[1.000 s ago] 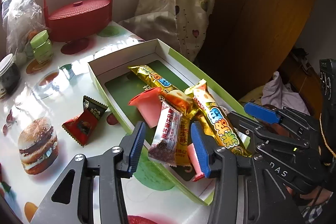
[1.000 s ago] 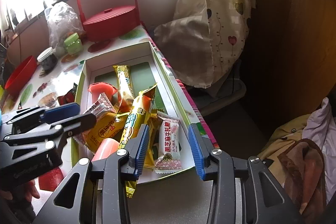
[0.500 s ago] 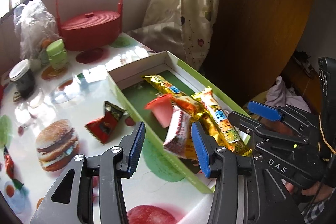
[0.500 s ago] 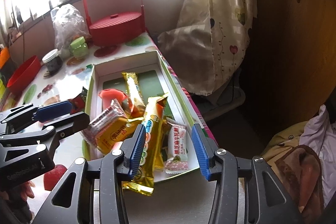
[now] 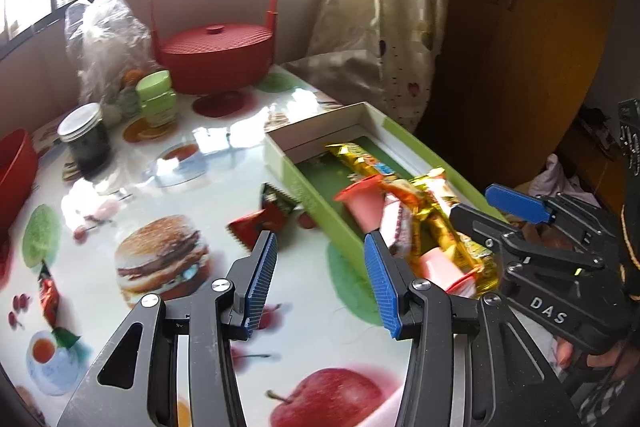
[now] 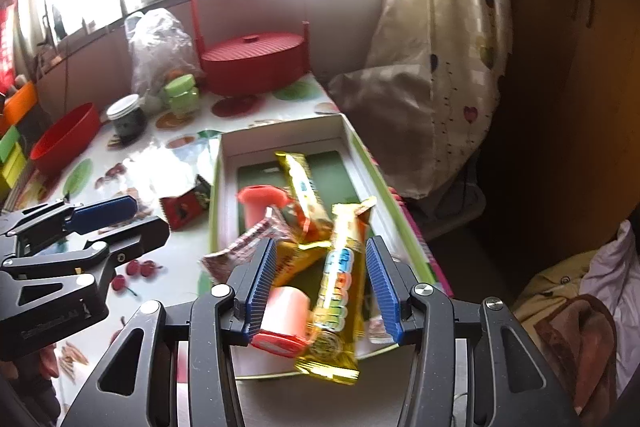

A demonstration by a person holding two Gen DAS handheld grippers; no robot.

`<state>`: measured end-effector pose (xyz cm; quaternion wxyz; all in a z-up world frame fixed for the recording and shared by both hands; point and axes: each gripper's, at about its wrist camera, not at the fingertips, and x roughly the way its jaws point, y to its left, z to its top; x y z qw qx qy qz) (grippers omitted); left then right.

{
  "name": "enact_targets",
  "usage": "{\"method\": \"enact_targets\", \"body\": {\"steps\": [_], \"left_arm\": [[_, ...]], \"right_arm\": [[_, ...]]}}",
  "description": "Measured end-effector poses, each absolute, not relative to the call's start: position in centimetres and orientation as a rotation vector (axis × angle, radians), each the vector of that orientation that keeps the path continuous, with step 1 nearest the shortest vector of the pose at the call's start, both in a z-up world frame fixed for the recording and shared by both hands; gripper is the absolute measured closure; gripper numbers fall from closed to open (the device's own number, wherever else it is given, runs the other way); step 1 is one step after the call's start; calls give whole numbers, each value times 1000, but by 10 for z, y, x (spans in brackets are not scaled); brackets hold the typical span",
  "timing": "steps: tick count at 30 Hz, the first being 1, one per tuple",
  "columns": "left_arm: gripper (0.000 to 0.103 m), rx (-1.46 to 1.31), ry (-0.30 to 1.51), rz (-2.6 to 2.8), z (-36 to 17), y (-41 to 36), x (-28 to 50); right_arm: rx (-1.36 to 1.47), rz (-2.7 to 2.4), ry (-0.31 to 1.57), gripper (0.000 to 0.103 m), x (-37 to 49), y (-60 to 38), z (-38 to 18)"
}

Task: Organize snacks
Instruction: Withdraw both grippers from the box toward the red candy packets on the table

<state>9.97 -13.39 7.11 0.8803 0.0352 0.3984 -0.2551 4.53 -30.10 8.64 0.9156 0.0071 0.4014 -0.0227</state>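
Both tools apart over green box [image 5: 308,195] near table edge [image 6: 436,281]; left side roomy

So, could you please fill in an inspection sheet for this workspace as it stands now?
Surface: glossy table with a printed food pattern.
Job's things: green box holding gold snack bars and pink jelly cups; red candy packet lies outside it.
Clutter: red lidded basket, dark jar, green jar, plastic bag, red bowl.
Grippers: left gripper open, empty; right gripper open above the box, jaws just opening.
Cables: nothing seen.
Surroundings: window, curtain, wooden cupboard.
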Motion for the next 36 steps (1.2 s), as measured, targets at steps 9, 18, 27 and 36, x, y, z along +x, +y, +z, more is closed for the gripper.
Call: {"method": "enact_targets", "body": {"steps": [9, 18, 27, 36], "left_arm": [[56, 39, 821, -402, 68, -83, 110], [56, -25, 828, -261, 60, -22, 123], [56, -69, 825, -180, 52, 18, 128], [56, -101, 842, -136, 41, 43, 132]], "right_arm": [[-10, 41, 820, 57, 63, -274, 85], [54, 151, 842, 57, 92, -247, 83], [116, 188, 910, 57, 121, -218, 65], [158, 193, 968, 57, 145, -203, 45]]}}
